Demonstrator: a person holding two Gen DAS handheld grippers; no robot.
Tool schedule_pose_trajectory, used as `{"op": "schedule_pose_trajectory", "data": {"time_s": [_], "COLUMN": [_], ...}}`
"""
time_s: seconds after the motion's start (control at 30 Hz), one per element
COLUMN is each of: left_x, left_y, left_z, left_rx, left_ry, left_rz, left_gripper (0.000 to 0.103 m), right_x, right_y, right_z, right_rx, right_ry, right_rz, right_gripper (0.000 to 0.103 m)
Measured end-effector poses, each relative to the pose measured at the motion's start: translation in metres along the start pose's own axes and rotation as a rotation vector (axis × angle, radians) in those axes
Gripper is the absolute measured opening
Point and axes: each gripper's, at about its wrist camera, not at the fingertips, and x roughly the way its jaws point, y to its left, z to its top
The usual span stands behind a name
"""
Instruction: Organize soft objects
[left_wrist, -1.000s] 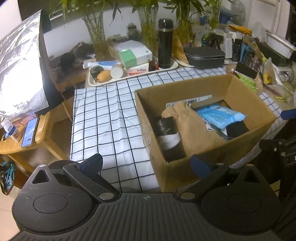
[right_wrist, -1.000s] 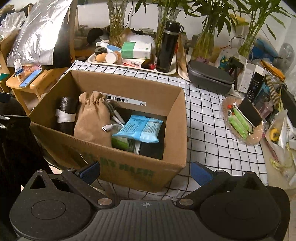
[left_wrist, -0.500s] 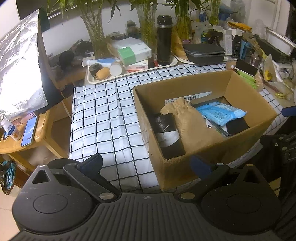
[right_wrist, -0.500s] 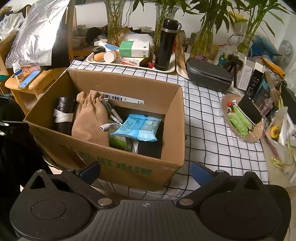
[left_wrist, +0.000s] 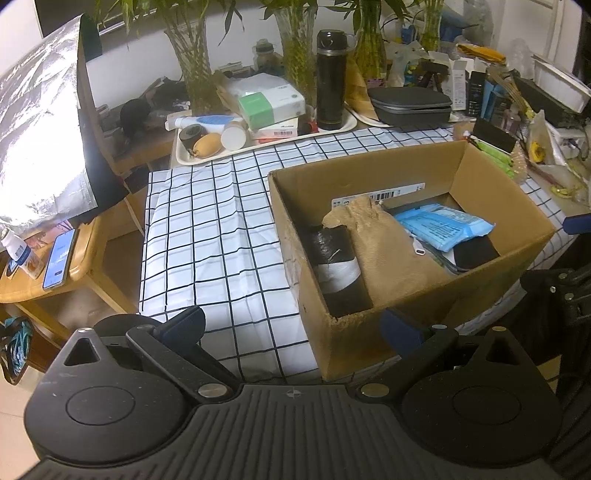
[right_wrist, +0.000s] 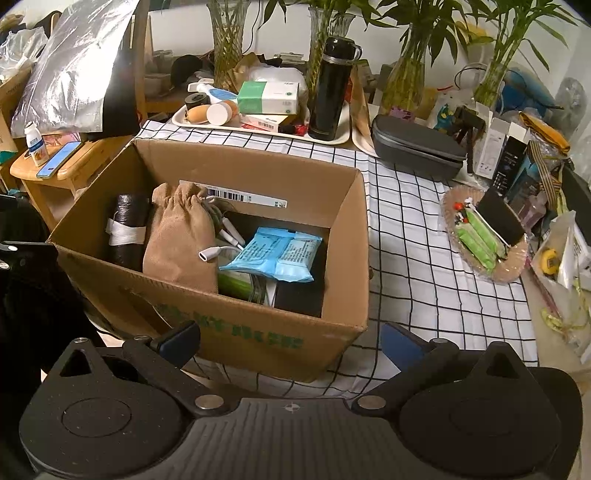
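An open cardboard box (left_wrist: 491, 184) (right_wrist: 236, 328) stands on the checked tablecloth. Inside it are a black roll with a white band (left_wrist: 334, 266) (right_wrist: 127, 229), a tan drawstring pouch (left_wrist: 391, 251) (right_wrist: 177, 240), a blue wipes pack (left_wrist: 443, 225) (right_wrist: 277, 254), a white cable adapter (right_wrist: 210, 254) and a black item (left_wrist: 474, 253) (right_wrist: 299, 295). My left gripper (left_wrist: 291, 325) is open and empty, low at the box's near left corner. My right gripper (right_wrist: 290, 339) is open and empty, in front of the box's near wall.
A white tray (right_wrist: 258, 129) with a black flask (right_wrist: 330, 88), tissue box (right_wrist: 267, 98) and small items is behind the box. A grey case (right_wrist: 417, 151) and a glass dish (right_wrist: 484, 236) stand right. A wooden side table with a phone (left_wrist: 59, 258) is left.
Both grippers have risen and drawn back a little, so the box sits lower and its inside shows more. Nothing was grasped; the box contents have not moved.
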Motion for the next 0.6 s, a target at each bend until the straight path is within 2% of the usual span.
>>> {"op": "schedule_pose_trajectory", "data": {"time_s": [0.6], "left_x": [0.0002], "left_y": [-0.0016], "left_z": [-0.0005], "left_rx": [-0.003], "left_ry": [0.006], "left_rz": [-0.001], "left_gripper": [0.103], "right_x": [0.0004], "right_y": [-0.0008], "right_z": [0.0009], "right_rx": [0.004], "right_ry": [-0.001], "right_rz": [0.001], "right_gripper": [0.103]}}
